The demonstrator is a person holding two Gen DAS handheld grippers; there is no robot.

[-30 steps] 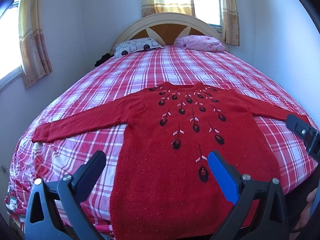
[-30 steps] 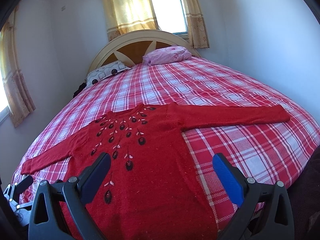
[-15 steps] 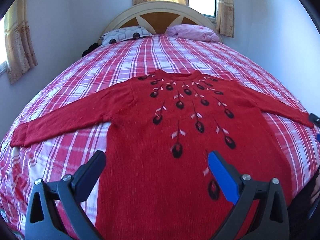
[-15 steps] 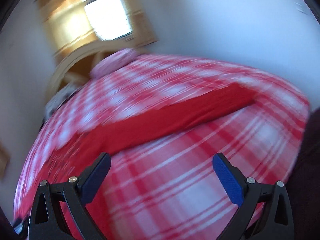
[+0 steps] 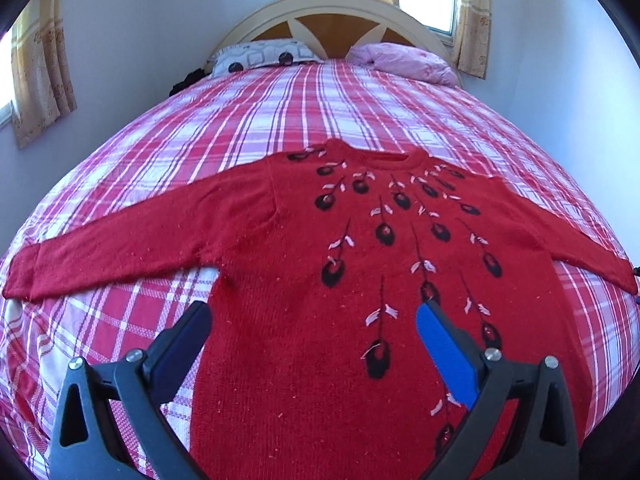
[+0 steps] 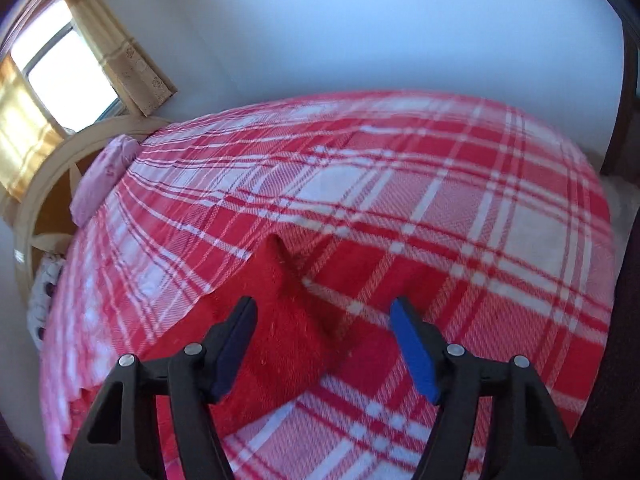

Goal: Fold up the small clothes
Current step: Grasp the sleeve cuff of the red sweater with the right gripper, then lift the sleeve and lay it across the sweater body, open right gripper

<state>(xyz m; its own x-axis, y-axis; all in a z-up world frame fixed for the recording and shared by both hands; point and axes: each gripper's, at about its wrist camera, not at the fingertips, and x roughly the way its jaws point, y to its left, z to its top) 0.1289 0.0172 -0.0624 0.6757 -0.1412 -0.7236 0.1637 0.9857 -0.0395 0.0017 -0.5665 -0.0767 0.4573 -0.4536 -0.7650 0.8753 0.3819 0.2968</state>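
Both grippers' jaws gape over one red sweater [image 5: 304, 288] spread flat, sleeves outstretched, the right's just narrowing.

Bare plaid bedspread [image 5: 280, 120] lies open between sweater [image 5: 320, 360] and pillows [image 5: 260, 54].

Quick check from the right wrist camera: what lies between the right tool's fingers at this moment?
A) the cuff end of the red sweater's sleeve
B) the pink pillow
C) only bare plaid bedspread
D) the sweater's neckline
A: in the right wrist view the sleeve cuff of the red sweater lies between the open fingers of the right tool, which have just been closing and do not yet press it.
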